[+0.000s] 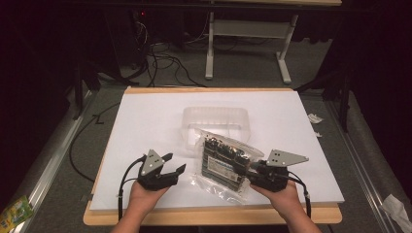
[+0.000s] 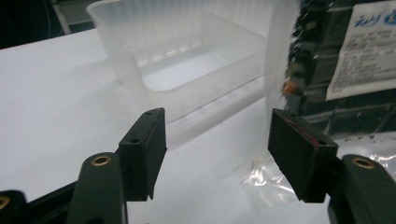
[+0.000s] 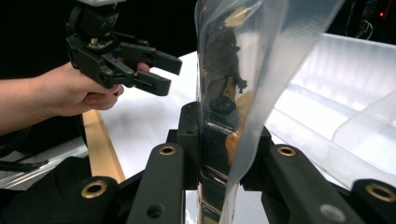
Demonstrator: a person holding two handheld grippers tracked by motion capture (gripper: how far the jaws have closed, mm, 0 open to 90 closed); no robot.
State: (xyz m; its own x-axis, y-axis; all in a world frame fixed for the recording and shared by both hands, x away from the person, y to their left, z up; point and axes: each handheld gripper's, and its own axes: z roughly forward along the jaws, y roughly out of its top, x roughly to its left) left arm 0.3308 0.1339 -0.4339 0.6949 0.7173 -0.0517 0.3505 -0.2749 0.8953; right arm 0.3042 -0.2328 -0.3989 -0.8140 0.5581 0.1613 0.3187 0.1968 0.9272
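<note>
A clear plastic bag [image 1: 224,162] holding a dark pack with a white label is propped against a translucent plastic tub [image 1: 215,122] on the white table top. My right gripper [image 1: 243,170] is shut on the bag's right edge; in the right gripper view the bag [image 3: 233,84] rises between its closed jaws. To the bag's left my left gripper [image 1: 175,164] is open and holds nothing. In the left gripper view the open gripper [image 2: 217,154] faces the tub [image 2: 187,70], with the bag [image 2: 345,60] at the right. The right gripper view also shows the left gripper [image 3: 166,74] in a hand.
The white sheet [image 1: 145,126] lies on a wooden board [image 1: 209,216] with its edge near me. Cables [image 1: 165,63] and a white desk frame [image 1: 248,34] are on the floor beyond. Bits of paper [image 1: 315,118] lie right of the board.
</note>
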